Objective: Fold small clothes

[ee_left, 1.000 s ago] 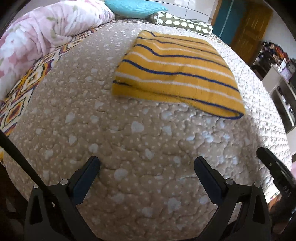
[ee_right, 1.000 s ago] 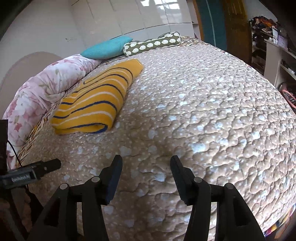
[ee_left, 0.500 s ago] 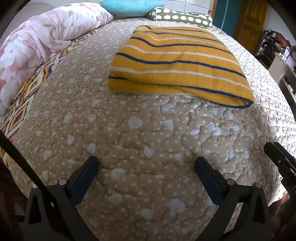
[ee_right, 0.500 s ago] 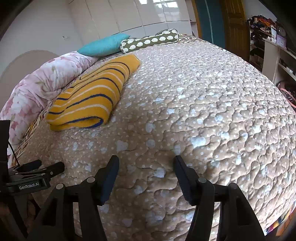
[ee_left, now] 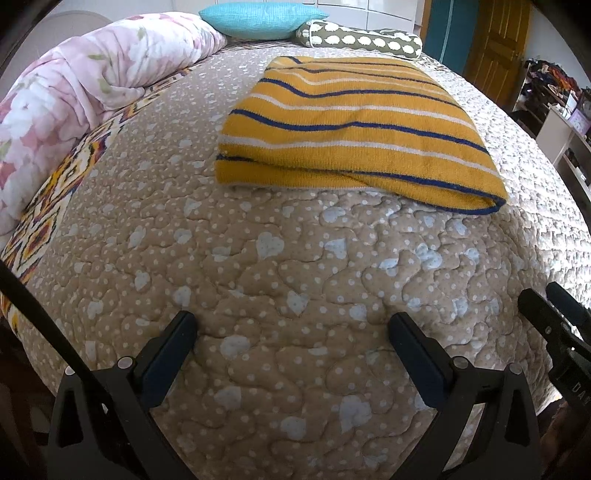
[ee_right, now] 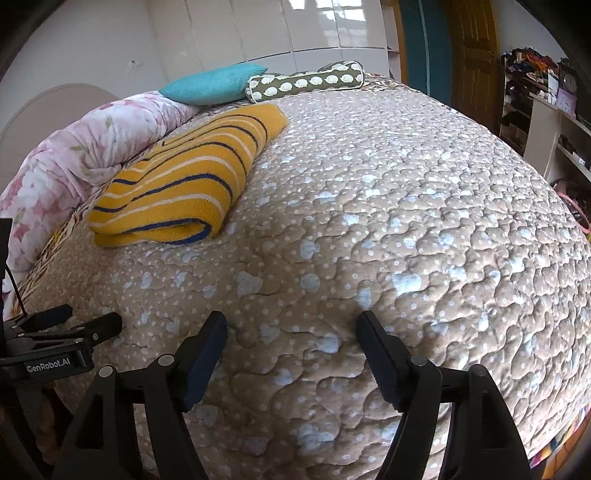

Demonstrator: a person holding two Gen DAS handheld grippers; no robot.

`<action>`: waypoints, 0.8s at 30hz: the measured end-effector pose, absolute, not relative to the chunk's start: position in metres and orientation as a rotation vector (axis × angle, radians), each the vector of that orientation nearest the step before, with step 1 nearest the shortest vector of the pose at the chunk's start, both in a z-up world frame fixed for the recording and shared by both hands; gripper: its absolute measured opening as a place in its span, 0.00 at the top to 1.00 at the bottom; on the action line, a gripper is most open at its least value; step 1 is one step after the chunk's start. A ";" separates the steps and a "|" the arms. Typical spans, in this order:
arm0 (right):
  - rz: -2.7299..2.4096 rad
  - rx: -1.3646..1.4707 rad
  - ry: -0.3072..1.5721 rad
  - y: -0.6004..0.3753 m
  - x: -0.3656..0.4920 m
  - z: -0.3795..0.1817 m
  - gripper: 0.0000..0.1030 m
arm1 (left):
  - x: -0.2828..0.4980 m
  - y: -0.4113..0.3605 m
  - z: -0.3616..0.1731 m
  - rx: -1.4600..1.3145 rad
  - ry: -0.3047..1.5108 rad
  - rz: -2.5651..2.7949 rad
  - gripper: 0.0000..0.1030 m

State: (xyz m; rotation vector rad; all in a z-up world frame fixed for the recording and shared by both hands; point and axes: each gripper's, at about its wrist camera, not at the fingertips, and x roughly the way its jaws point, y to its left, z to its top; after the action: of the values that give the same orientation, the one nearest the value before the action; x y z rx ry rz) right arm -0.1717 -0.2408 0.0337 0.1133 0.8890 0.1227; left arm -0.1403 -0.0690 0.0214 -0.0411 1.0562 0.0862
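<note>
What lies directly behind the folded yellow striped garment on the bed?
Behind the yellow striped garment lie a teal pillow and an olive patterned bolster, on the quilt. The garment's own bulk hides the quilt strip just behind it.

A folded striped sweater (ee_left: 354, 125) lies on the quilted bedspread (ee_left: 280, 280). A rolled comforter (ee_left: 92, 81) lies to its left; a pillow (ee_left: 258, 20) and a bolster (ee_left: 362, 37) lie behind it.

We read "GenRobot.AI" in white letters on the black body of the left gripper (ee_right: 88, 325). On the right gripper (ee_left: 554, 299) we make out only "DA"; the rest is cut off.
</note>
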 end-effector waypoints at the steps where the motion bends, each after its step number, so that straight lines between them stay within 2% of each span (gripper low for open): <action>1: 0.122 0.105 0.888 -0.240 -0.172 0.033 0.24 | -0.140 -0.069 0.021 -0.042 1.057 0.086 0.00; 9: 0.147 0.080 0.907 -0.235 -0.161 0.044 0.22 | -0.141 -0.069 0.021 -0.040 1.055 0.087 0.00; 14: 0.230 0.096 0.834 -0.223 -0.124 0.086 0.22 | -0.141 -0.069 0.022 -0.040 1.056 0.085 0.00; 16: 0.276 0.096 0.800 -0.214 -0.107 0.100 0.30 | -0.141 -0.069 0.022 -0.041 1.056 0.084 0.00; 17: 0.298 0.082 0.784 -0.207 -0.097 0.106 0.46 | -0.141 -0.069 0.022 -0.041 1.056 0.083 0.00; 18: 0.311 0.065 0.780 -0.201 -0.089 0.109 0.56 | -0.141 -0.068 0.022 -0.041 1.056 0.081 0.00; 21: 0.343 0.034 0.810 -0.178 -0.055 0.106 0.58 | -0.141 -0.067 0.022 -0.040 1.054 0.076 0.00; 24: 0.315 0.027 0.913 -0.168 -0.024 0.078 0.56 | -0.141 -0.066 0.021 -0.039 1.053 0.069 0.00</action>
State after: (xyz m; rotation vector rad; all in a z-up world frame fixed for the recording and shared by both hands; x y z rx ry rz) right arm -0.0240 -0.1682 0.0784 0.0265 0.9127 0.3149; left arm -0.1412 -0.0663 0.0214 -0.0394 1.0527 0.0690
